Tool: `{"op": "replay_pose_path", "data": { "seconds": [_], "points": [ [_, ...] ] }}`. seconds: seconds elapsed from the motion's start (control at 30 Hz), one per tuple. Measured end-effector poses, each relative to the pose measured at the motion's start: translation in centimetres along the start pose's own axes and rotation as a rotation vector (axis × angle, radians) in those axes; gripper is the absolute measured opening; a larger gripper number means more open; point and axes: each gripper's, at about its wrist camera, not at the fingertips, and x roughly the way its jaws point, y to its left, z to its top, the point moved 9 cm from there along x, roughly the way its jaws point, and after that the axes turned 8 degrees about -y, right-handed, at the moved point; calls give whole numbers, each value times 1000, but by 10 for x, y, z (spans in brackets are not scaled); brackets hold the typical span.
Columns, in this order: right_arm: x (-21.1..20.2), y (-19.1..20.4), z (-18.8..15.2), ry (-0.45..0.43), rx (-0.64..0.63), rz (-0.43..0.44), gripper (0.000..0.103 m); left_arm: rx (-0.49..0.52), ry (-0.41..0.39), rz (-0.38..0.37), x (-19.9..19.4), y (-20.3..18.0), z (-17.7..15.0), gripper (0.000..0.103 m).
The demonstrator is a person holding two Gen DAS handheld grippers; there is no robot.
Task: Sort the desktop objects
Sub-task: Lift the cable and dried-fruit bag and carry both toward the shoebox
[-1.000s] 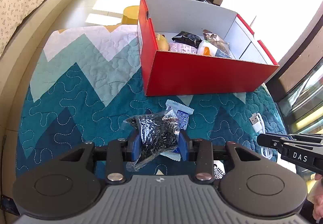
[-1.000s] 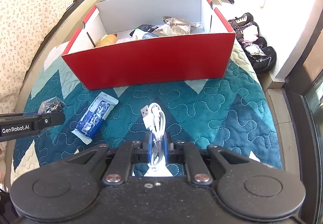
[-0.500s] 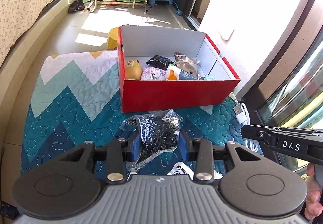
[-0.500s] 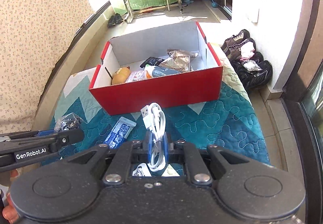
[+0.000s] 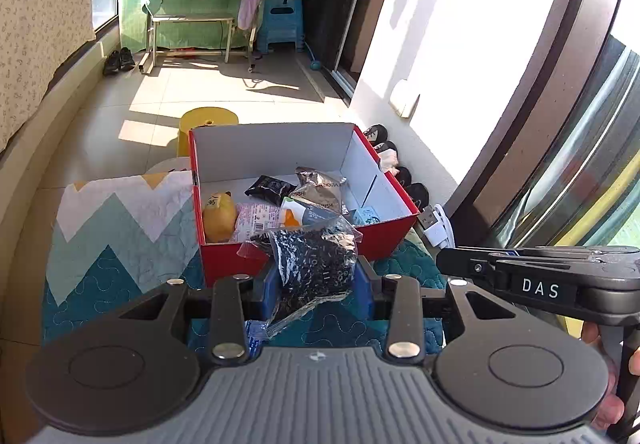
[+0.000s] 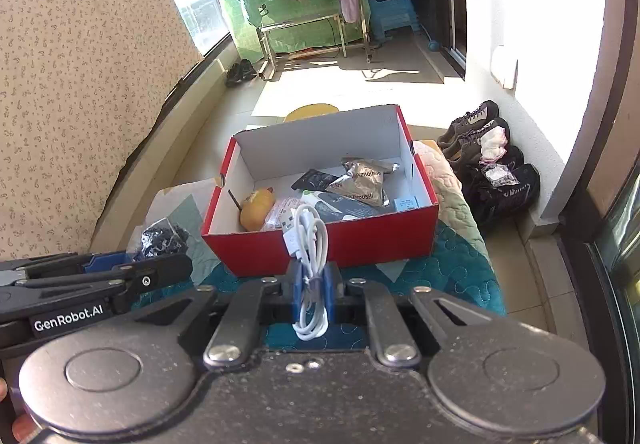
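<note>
**Still airborne: both loads short of the red box**

Left gripper (image 5: 316,294) was clamped on the clear bag of black bits (image 5: 316,264), held just in front of the red box (image 5: 376,244). Right gripper (image 6: 311,294) pinched the coiled white USB cable (image 6: 307,240), also short of the box's near wall.

Risks, as I judged them:
- Slick bag could slide out of the pads.
- Cable loop could snag the near wall.
- Grippers were close enough to collide over the box.

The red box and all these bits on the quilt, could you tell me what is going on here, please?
A person is sorting loose items into the red box, a gripper in each hand. The left gripper is shut on a clear bag of small black pieces; the right gripper is shut on a coiled white USB cable. Both are held above the quilt, short of the box, which already holds snack packets.
</note>
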Motion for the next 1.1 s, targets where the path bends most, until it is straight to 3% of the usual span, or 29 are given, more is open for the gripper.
{"op": "replay_pose_path", "data": {
  "seconds": [0.43, 1.1],
  "points": [
    [35, -7, 37, -1, -11, 1, 10, 34, -1, 14, 46, 9, 29, 37],
    [141, -38, 68, 66, -12, -47, 10, 130, 44, 73, 151, 35, 57, 37]
  ]
}}
